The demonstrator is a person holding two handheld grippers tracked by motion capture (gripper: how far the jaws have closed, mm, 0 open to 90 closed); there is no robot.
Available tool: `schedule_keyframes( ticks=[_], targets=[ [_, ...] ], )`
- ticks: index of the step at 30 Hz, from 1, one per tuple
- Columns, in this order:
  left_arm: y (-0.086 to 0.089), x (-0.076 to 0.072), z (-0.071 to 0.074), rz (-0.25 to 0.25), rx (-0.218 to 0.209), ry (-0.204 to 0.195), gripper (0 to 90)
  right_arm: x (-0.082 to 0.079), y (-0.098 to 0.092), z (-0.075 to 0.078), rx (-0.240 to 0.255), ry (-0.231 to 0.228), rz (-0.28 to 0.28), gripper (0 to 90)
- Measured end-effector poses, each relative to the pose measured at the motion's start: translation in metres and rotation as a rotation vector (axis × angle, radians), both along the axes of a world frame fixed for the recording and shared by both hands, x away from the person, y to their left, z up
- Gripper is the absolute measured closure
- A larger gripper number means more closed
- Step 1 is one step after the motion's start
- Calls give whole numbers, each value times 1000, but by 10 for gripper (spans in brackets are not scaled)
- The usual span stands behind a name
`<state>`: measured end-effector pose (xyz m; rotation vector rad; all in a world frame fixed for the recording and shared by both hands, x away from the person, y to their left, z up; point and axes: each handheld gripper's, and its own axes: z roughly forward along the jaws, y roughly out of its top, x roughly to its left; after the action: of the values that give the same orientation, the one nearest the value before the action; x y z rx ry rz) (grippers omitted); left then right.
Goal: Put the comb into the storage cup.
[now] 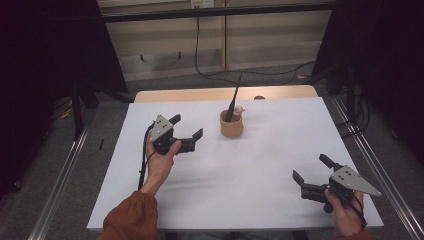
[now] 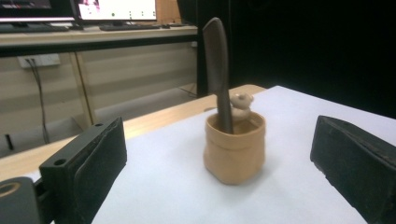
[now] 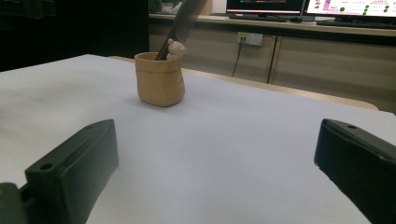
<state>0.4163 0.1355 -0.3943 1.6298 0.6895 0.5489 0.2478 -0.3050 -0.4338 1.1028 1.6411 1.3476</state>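
The left gripper [image 1: 187,131] (jaws wide, empty) nears the cup [image 1: 231,125]; next it must close around the dark tool [image 1: 234,98].

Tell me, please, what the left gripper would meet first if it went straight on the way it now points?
Most likely the tan cup, which sits between the open jaws of the left gripper in its own view, with the dark tool standing in it. The white table between them looks bare, though depth is hard to judge.

Matt, perhaps ceramic, tan pot [image 2: 234,151]
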Motion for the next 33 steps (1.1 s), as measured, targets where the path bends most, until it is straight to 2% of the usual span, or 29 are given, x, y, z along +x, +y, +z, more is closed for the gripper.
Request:
schedule_keyframes(
  ticks=[3, 7, 8, 12, 15, 21, 23, 25, 29, 33],
  targets=[
    [4, -4, -2, 12, -12, -8, 36, 0, 0, 0, 1, -2, 4, 0],
    [8, -9, -6, 19, -40, 25, 31, 0, 1, 0, -3, -3, 9, 0],
    [8, -11, -6, 15, -35, 37, 31, 0, 1, 0, -1, -3, 8, 0],
    [10, -17, -9, 17, -18, 16, 25, -1, 1, 0, -3, -4, 6, 0],
    [14, -22, -12, 48, 5, 0, 20, -1, 1, 0, 0, -3, 2, 0],
    [27, -32, -22, 61, -6, 14, 19, -1, 1, 1, 1, -3, 1, 0],
    [31, -35, -23, 64, 1, 11, 19, -1, 1, 0, 0, -3, -1, 0],
    [33, -39, -23, 72, -11, 7, 19, -1, 1, 0, 1, -2, -2, 0],
    [38, -49, -25, 89, 1, -1, 20, -1, 1, 1, 4, -3, -6, 0],
    [44, -56, -26, 92, -10, 18, 19, -1, 1, 1, 9, -5, -8, 0]
  ],
)
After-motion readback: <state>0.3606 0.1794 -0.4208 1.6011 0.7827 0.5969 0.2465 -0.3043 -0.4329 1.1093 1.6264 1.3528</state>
